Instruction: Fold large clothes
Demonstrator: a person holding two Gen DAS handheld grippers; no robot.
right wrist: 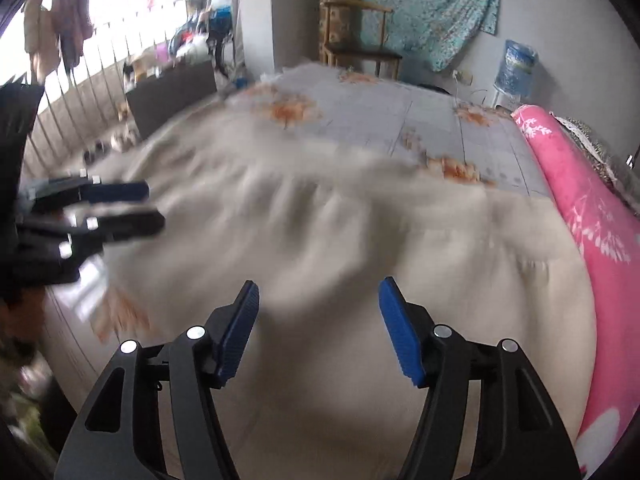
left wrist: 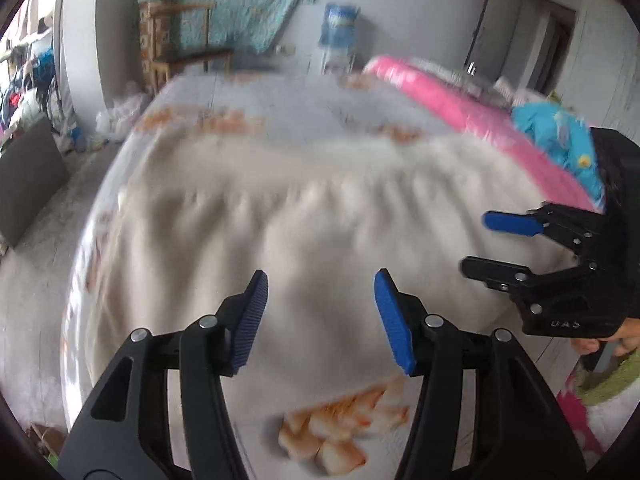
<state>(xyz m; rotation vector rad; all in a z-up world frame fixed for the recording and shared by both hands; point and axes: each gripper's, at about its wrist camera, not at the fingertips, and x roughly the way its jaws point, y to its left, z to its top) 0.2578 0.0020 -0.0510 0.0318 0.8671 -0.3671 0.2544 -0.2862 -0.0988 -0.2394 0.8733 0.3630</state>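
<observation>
A large cream garment [left wrist: 304,216] lies spread and rumpled across the bed, blurred by motion; it also shows in the right wrist view [right wrist: 320,232]. My left gripper [left wrist: 320,312] is open and empty above its near part. My right gripper [right wrist: 318,324] is open and empty above the cloth too. The right gripper shows at the right of the left wrist view [left wrist: 476,244], jaws apart. The left gripper shows at the left of the right wrist view [right wrist: 154,206], jaws apart.
The bed has a grey sheet with orange flowers [right wrist: 372,116]. A pink blanket [right wrist: 588,216] lies along its right side, with a blue cloth [left wrist: 560,140] on it. A wooden chair [right wrist: 360,48], a water bottle [right wrist: 518,64] and a dark box [right wrist: 172,92] stand around the bed.
</observation>
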